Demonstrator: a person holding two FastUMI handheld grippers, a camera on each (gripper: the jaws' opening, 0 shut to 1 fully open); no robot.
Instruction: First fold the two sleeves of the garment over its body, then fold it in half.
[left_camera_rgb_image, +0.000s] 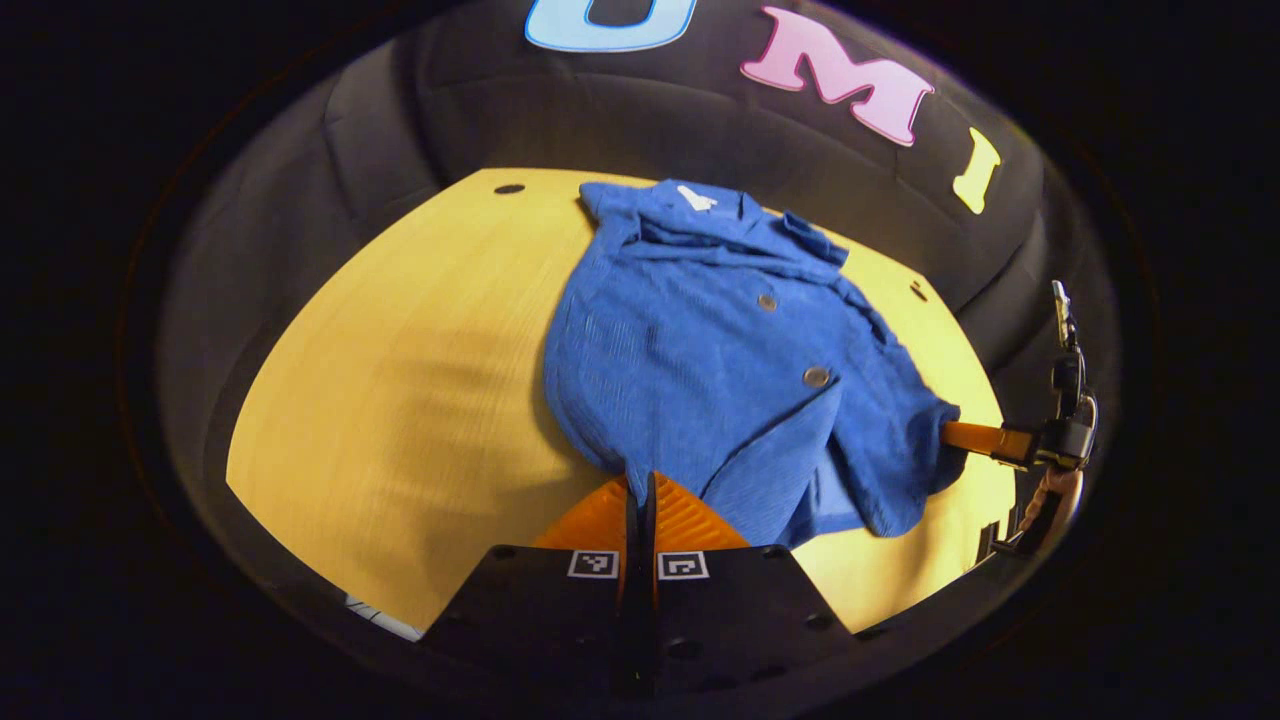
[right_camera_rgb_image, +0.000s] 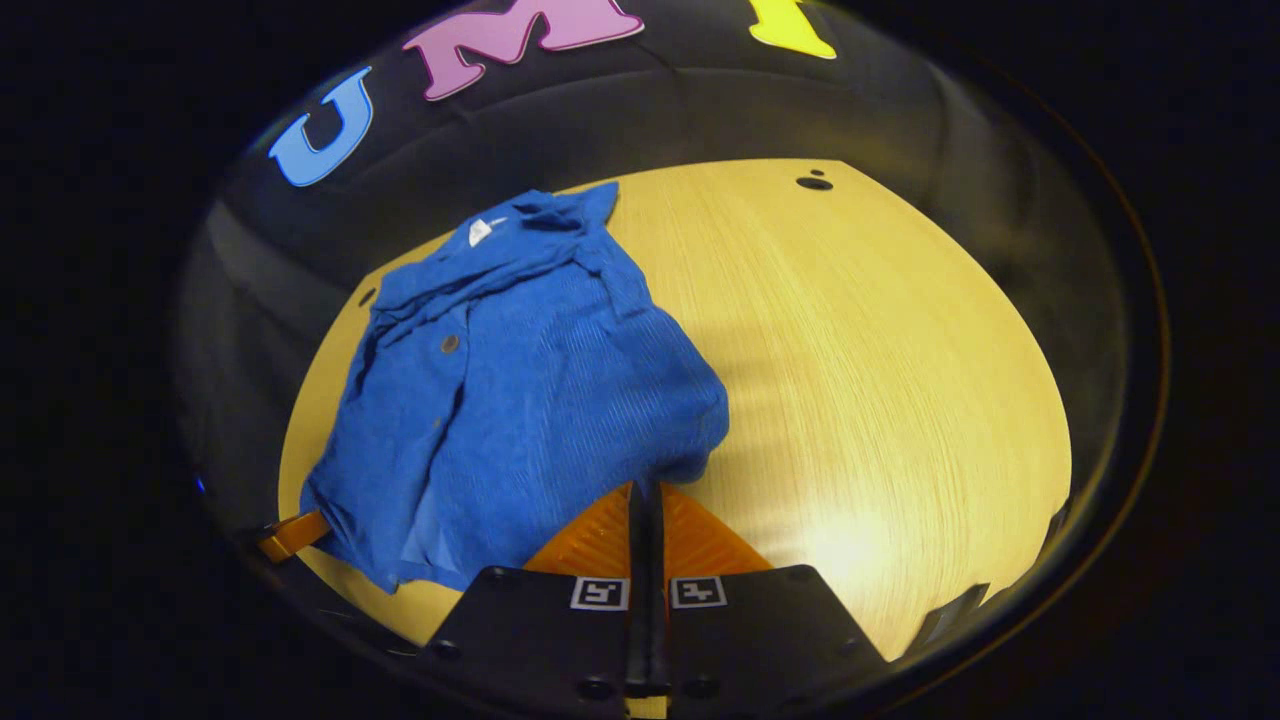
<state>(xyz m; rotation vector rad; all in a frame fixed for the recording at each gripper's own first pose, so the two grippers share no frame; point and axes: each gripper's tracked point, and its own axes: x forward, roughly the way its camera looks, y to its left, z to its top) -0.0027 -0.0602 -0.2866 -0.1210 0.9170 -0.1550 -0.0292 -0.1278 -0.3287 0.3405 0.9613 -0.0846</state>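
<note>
both tongs, left (left_camera_rgb_image: 640, 478) and right (right_camera_rgb_image: 646, 487), pinch the blue shirt's (left_camera_rgb_image: 720, 360) hem on the table (left_camera_rgb_image: 400, 380).

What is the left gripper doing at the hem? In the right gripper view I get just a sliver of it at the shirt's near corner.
Observer: In the left gripper view, the left gripper has its fingers closed together, tips right at the hem of the blue shirt.
Operator: And how does my right gripper look from over there?
Observer: The right gripper comes in from the side at the shirt's other hem corner, with fabric draped over its fingertips.
Operator: Is anything else visible behind it?
Observer: A hand shows just behind it, past the edge of the table.
</note>
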